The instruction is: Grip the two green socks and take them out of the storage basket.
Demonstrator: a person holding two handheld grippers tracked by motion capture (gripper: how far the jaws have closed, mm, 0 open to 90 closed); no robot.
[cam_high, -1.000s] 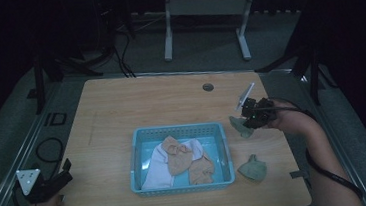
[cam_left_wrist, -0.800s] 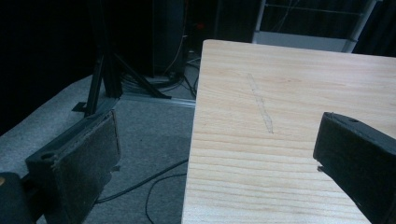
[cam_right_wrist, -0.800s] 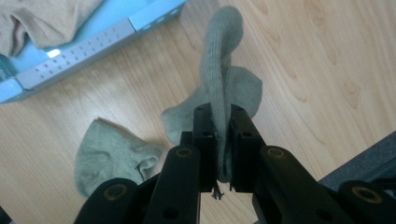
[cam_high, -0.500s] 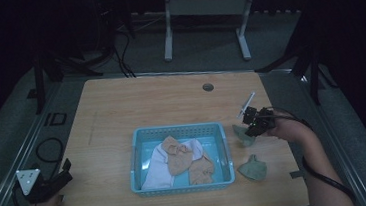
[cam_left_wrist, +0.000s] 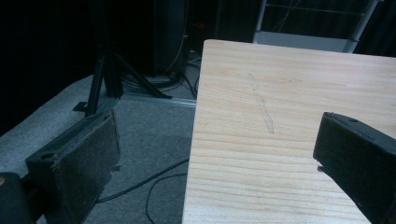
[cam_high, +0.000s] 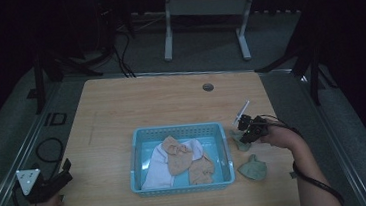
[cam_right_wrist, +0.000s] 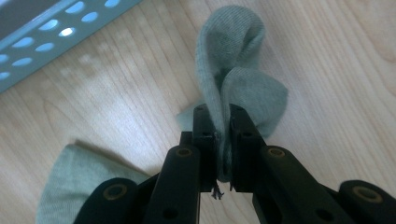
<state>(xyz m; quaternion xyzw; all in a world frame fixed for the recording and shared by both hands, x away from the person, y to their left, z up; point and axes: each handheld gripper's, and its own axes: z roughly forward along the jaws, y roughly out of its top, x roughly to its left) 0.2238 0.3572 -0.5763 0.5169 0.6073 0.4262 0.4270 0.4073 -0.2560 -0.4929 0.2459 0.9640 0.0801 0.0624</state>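
- Your left gripper [cam_high: 52, 182] is resting at the near left corner of the wooden surface [cam_high: 136, 104], partly over its edge, and its fingers [cam_left_wrist: 79, 163] are standing wide apart with nothing between them; beyond them in the left gripper view there is only bare wood and grey floor.
- The blue basket [cam_high: 139, 137] is sitting near the middle of the surface, toward your side, and it is holding a white cloth [cam_high: 154, 168] with two peach-coloured pieces lying on it.
- Your right gripper [cam_high: 246, 133] is hanging low just to the right of the basket, and its fingers [cam_right_wrist: 205, 140] are pinching a green sock [cam_right_wrist: 233, 70] shut between them.
- In the right gripper view that sock is folding upward out of the fingers in a loop, with its lower part bunching on the wood close to the basket's wall [cam_right_wrist: 42, 37].
- A second green sock [cam_high: 253, 168] is lying flat on the surface nearer to you, beside the basket's right front corner and close to your right wrist, apart from the one you are holding.
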